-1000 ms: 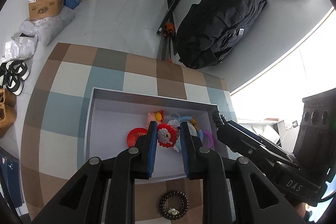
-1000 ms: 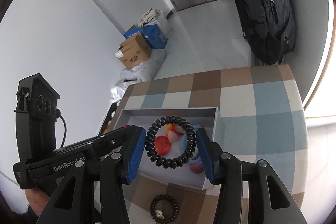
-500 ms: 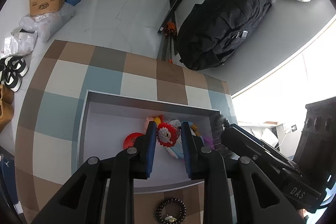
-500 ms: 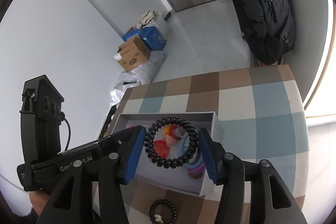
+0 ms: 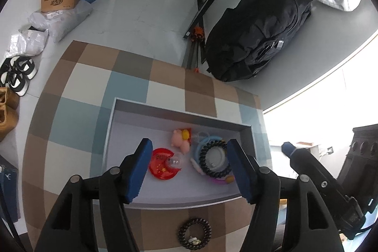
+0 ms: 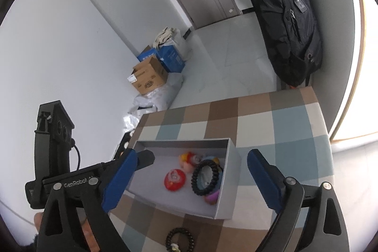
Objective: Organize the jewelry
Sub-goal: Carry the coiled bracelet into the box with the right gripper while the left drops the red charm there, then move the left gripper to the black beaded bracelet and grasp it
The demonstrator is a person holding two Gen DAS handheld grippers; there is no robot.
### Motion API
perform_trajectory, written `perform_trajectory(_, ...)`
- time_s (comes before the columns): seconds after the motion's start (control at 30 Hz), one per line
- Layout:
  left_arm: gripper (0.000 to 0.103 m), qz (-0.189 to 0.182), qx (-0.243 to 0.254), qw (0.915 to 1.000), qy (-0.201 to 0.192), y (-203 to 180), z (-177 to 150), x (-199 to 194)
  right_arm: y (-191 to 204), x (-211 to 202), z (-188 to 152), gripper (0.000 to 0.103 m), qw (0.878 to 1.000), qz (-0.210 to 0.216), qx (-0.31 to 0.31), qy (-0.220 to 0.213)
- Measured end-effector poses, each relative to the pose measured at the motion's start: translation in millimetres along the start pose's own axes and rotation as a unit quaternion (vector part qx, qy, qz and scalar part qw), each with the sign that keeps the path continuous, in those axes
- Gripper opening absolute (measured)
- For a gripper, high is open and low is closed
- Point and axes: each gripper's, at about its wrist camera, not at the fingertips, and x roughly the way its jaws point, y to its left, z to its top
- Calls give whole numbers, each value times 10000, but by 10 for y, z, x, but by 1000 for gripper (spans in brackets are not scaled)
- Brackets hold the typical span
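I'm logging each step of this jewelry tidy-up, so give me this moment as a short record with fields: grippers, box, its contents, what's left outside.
left gripper: open, empty, above the box
right gripper: open, empty, above the box
box: shallow grey box, lidless, on the checkered cloth
black coil bracelet: in the box, lying on the blue ring
red round piece: in the box, left of the bracelet
pink figure: in the box, toward the far wall
outside the box: black bead bracelet on the cloth, in front of the near wall
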Motion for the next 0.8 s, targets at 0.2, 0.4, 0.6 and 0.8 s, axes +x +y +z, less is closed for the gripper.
perform_trajectory(0.2,61,151,254,9996,-49,-74,-74,-66,22,-70,-39,103,9999,-113,-110,-54)
perform_trajectory(0.4,73,367,666,9964,-376,-165,-185,-193,43,-116,-73,103,9996,-215,-148,-75)
perform_trajectory(0.6,73,358,631,9966,-403,-135,-307,-270,104,-181,-140,103,9987,-347,-356,-101)
perform_trajectory(0.8,73,603,813,9931,-593,-168,-453,-370,167,-245,-273,103,9971,-464,-594,-95)
